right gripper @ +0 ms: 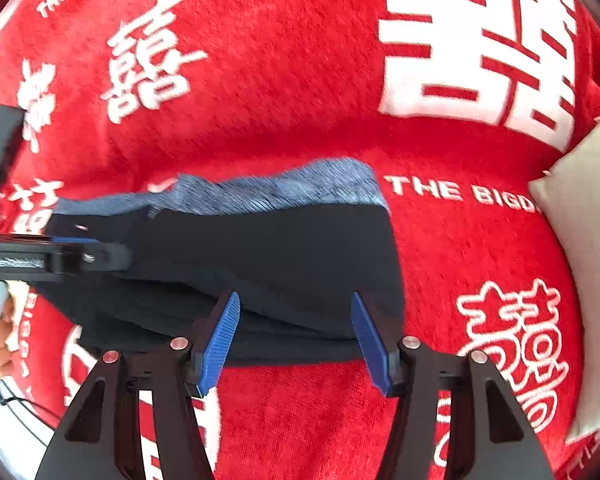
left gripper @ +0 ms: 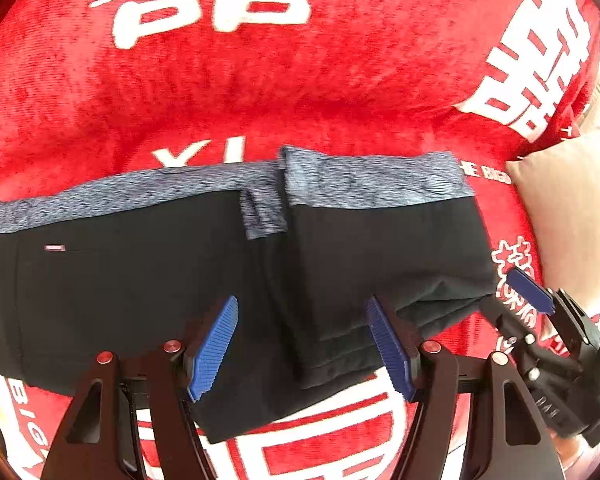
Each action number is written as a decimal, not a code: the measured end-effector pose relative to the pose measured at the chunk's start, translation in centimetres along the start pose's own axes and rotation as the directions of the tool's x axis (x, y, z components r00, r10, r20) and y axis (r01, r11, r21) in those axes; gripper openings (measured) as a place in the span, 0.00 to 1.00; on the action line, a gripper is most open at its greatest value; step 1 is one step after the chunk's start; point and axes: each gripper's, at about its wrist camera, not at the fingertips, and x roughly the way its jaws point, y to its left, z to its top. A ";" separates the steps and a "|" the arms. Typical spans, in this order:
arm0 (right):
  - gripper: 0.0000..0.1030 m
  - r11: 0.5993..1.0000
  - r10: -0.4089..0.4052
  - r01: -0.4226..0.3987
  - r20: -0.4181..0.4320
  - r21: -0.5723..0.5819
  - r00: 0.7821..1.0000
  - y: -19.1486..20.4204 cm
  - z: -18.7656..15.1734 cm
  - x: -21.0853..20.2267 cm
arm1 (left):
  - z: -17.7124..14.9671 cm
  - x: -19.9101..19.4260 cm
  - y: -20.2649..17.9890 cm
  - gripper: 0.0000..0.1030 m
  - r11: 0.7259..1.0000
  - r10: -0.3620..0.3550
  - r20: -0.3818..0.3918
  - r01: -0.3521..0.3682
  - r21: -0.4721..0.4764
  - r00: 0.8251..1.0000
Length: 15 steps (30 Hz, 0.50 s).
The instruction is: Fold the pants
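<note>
the left claw (left gripper: pixel 302 344) hangs released, its blue pads spread wide just above the near edge of the black pants (left gripper: pixel 140 280). the right claw (right gripper: pixel 296 340) is likewise released over the near hem at the folded right end. the pants lie across a red blanket (left gripper: pixel 260 80) with white lettering, their grey-blue waistband (left gripper: pixel 372 180) on the far side. a beige pillow (left gripper: pixel 572 216) sits to the right, apart from the pants.

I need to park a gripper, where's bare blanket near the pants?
Free: red blanket between the pants and beige cushion, and beyond the grey waistband. Crowded: the near edge, under left gripper and right gripper.
</note>
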 end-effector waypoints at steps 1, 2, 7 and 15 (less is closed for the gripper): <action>0.60 0.999 -0.010 0.011 0.008 -0.049 1.000 0.6 0.0 -0.2 | -0.2 -0.2 -0.4 0.67 1.000 -0.013 -0.007 0.013 0.006 1.000; 0.60 0.994 -0.020 0.022 0.017 -0.106 1.000 1.9 -0.4 -0.4 | -0.3 -0.4 -0.7 0.67 1.000 -0.016 -0.016 0.016 0.014 1.000; 0.60 0.939 -0.037 0.051 0.046 -0.341 0.998 5.3 -0.7 0.5 | 0.5 1.0 -2.0 0.67 0.997 -0.040 -0.044 0.043 0.061 0.998; 0.12 0.895 0.009 -0.051 -0.097 -0.443 0.995 5.5 0.0 5.1 | 0.9 4.0 -1.6 0.32 0.996 -0.063 -0.125 0.071 0.058 0.990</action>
